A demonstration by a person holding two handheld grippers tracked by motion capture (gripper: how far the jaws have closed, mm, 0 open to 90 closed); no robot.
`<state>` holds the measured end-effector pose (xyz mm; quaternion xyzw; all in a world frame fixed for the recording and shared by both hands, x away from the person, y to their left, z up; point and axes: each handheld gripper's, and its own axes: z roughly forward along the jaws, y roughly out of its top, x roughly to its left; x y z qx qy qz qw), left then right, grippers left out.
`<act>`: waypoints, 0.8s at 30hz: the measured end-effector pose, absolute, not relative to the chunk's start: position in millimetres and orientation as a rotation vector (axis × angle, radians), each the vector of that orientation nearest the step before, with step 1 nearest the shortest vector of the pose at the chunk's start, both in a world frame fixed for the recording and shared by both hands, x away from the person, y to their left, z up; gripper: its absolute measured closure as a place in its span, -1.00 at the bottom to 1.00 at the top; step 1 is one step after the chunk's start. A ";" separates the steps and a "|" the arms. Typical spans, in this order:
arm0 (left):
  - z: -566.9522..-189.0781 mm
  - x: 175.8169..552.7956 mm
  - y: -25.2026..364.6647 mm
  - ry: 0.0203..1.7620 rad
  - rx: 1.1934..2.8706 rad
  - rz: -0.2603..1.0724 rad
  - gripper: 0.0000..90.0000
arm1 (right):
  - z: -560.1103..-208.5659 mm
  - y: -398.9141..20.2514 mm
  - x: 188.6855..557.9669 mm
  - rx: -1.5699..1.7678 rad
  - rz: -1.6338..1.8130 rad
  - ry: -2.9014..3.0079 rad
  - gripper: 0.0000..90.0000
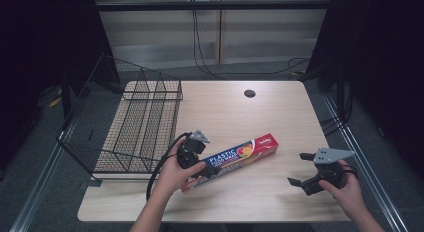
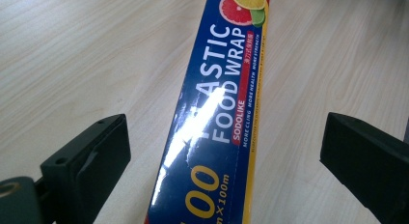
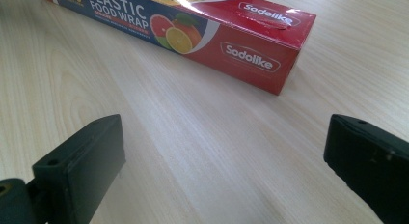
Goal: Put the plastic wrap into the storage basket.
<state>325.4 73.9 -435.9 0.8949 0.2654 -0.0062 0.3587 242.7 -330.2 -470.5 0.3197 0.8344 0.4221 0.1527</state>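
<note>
Black left tool (image 1: 212,173) straddles the wrap box (image 1: 235,156), jaws wide; right tool (image 1: 300,168) open

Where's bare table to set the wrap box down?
Bare wood lies beyond the plastic wrap box, toward the cable hole, and between box and right gripper. The wire basket fills the left side; left gripper crowds the box's near end.

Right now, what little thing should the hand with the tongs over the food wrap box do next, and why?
Probably close the left tongs on the long blue and red cardboard plastic wrap box. Its jaws stand wide open with the box lying between them on the light wooden table, and neither pad touches it. The right tongs sit open and off to the side, away from the box's red end.
</note>
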 end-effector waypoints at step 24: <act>-428.0 325.8 69.9 0.672 2.257 -0.023 -0.92 | -469.9 -331.4 240.9 0.905 1.211 2.395 -0.99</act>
